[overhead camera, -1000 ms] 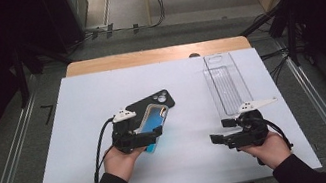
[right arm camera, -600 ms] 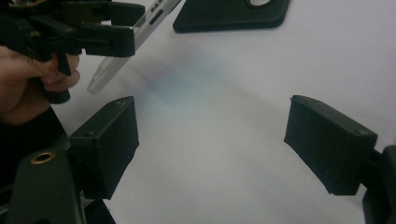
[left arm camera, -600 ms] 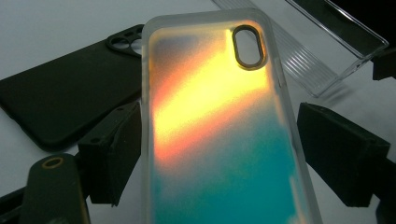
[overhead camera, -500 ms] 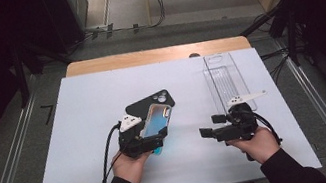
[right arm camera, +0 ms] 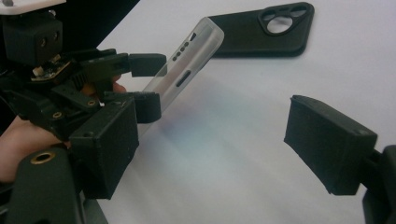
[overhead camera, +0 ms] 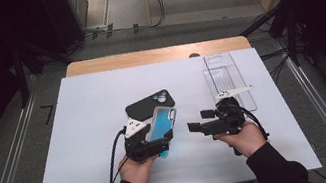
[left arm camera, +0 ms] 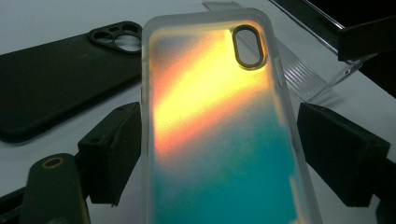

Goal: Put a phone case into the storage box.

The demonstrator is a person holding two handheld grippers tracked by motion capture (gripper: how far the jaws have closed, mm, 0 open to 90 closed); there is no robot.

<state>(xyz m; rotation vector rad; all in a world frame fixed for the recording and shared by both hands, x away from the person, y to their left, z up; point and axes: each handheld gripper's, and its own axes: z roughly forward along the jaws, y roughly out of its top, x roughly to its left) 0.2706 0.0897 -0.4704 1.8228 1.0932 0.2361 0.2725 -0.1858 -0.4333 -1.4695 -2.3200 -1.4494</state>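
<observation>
Translucent teal phone case (left arm camera: 219,140) sits clamped in the left tool (overhead camera: 158,145); right tool (overhead camera: 195,121) released.

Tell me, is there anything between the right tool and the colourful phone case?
Nothing visible. The right tool, open, faces the colourful phone case held by the left tool across bare table.
</observation>
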